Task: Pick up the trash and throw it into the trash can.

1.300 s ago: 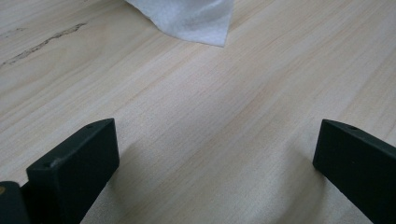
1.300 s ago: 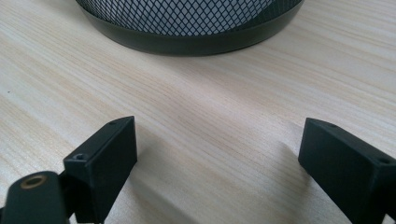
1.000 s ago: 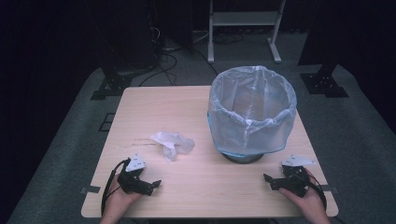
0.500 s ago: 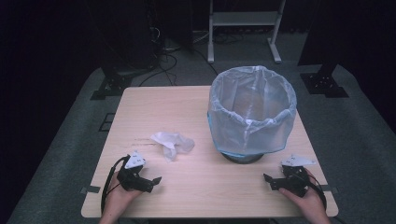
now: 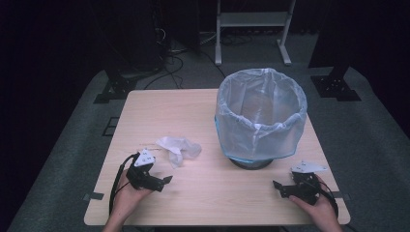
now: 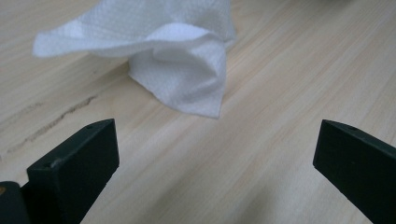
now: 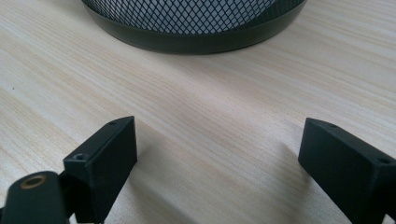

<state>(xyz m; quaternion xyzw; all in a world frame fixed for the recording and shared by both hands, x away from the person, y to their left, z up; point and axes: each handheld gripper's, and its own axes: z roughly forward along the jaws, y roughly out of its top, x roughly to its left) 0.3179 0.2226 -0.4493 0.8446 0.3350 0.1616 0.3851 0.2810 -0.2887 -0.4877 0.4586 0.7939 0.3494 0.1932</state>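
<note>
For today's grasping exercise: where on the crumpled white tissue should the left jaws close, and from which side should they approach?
Grip the raised fold of the tissue, where the paper arches off the table and gives the jaws something to pinch. Come from the near side, where the left gripper already sits with its jaws open and pointing at it. The flat edges lying on the wood would probably slip.

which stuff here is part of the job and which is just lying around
In the job:
crumpled tissue
lined mesh bin
left gripper, open, nearest the tissue
right gripper, open, near the bin's base

Just about:
metal stand behind the table
cables on the floor
</note>
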